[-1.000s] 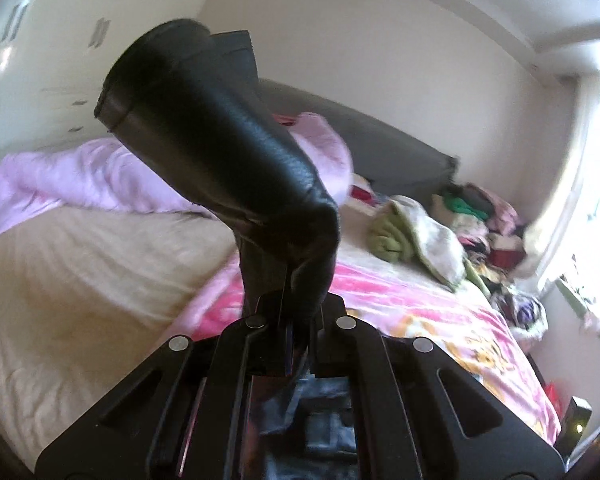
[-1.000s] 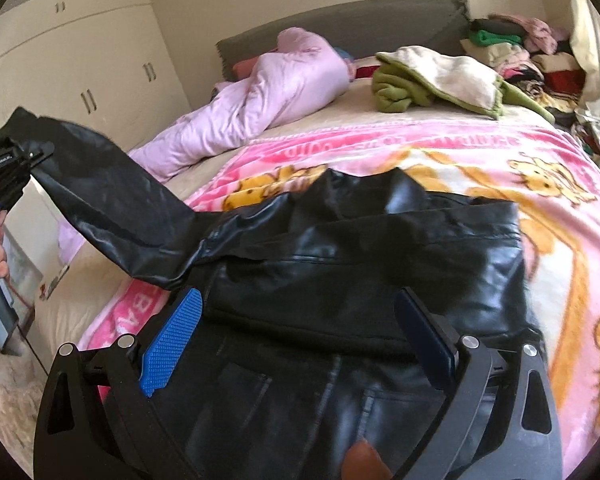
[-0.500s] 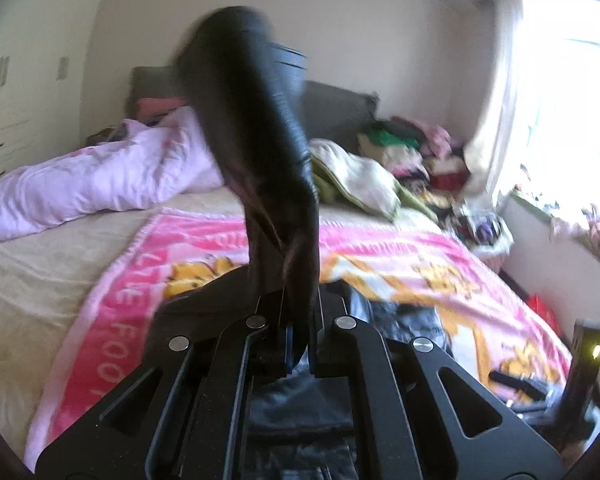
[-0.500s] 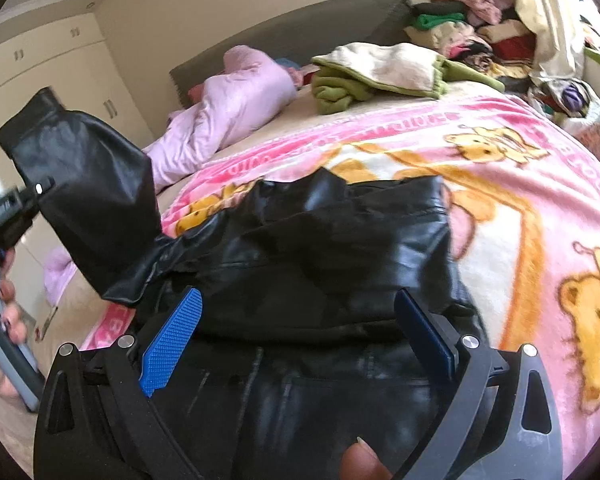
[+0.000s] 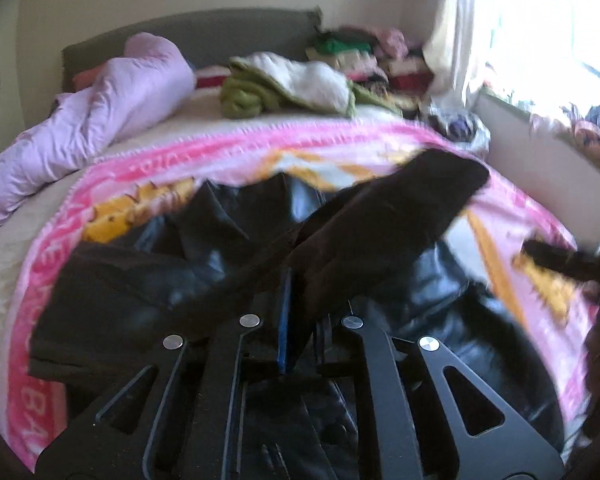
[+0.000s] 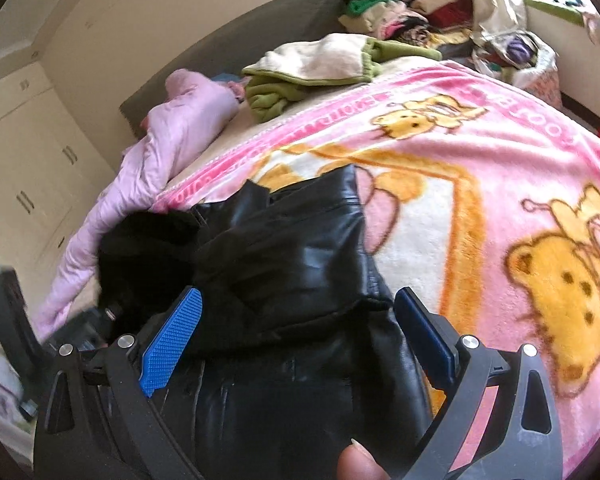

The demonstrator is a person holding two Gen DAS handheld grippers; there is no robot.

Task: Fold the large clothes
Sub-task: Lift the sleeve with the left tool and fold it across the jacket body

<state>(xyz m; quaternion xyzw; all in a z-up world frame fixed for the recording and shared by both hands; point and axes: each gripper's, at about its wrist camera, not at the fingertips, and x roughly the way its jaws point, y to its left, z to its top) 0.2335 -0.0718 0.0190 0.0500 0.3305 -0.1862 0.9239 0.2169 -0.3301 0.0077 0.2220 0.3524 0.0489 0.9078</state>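
Black leather jacket (image 6: 300,264) spread on pink blanket (image 6: 520,208), sleeve (image 5: 388,216) pinched in left gripper (image 5: 300,320) angling across jacket body toward spread, empty right gripper (image 6: 296,328).

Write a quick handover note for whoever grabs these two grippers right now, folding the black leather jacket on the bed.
Left gripper: shut on the sleeve, which it holds over the jacket body.
Right gripper: open, empty, over the near part of the black leather jacket.
The jacket lies on the pink blanket.
Done: one sleeve carried inward.
Left: release it flat, probably tuck the other side, then fold the body.
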